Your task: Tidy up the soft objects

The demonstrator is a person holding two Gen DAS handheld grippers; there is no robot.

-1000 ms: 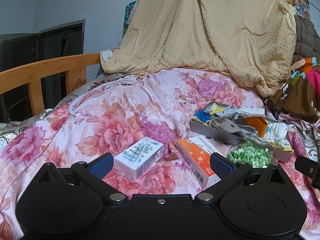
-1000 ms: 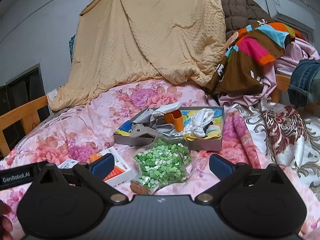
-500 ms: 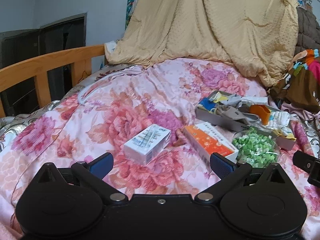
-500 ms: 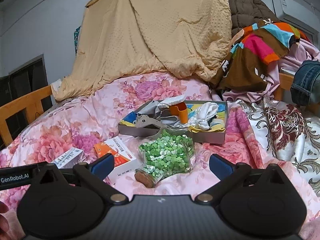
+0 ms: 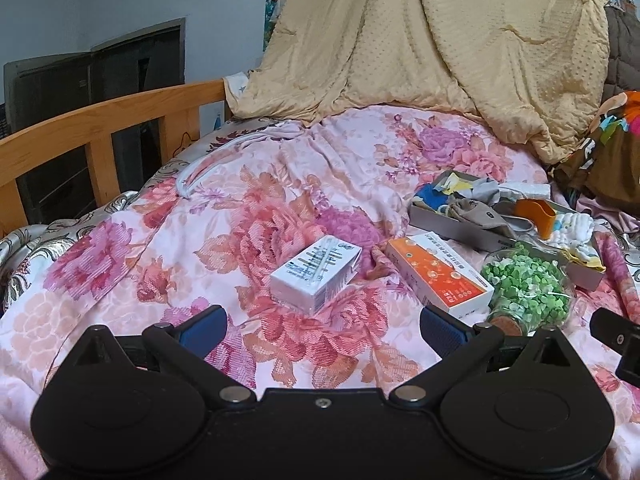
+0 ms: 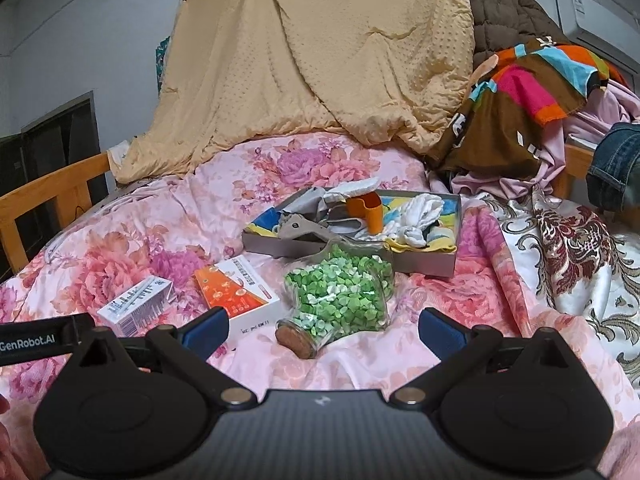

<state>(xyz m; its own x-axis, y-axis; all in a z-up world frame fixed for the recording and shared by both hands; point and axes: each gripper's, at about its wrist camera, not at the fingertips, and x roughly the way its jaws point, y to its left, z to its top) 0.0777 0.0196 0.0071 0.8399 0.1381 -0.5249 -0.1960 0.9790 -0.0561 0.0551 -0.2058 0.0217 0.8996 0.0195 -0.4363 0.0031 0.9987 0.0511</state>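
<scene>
A grey shallow box point(image 6: 424, 261) on the floral bedspread holds soft things: white cloths point(image 6: 416, 216), grey socks point(image 6: 304, 227) and an orange cup point(image 6: 366, 210). It also shows in the left wrist view point(image 5: 452, 227). My left gripper point(image 5: 322, 330) is open and empty, hovering short of a white carton point(image 5: 316, 276). My right gripper point(image 6: 324, 330) is open and empty, just short of a star-shaped glass jar of green bits point(image 6: 340, 300) lying on its side.
An orange and white box point(image 5: 438, 280) lies between the carton and the jar point(image 5: 528, 292). A wooden bed rail point(image 5: 100, 128) runs along the left. A tan quilt point(image 6: 320, 60) hangs at the back; piled clothes point(image 6: 532, 100) sit at the right.
Both grippers have drawn back toward me and risen a little, so the boxes, jar and grey box sit farther off. Both stay open.
</scene>
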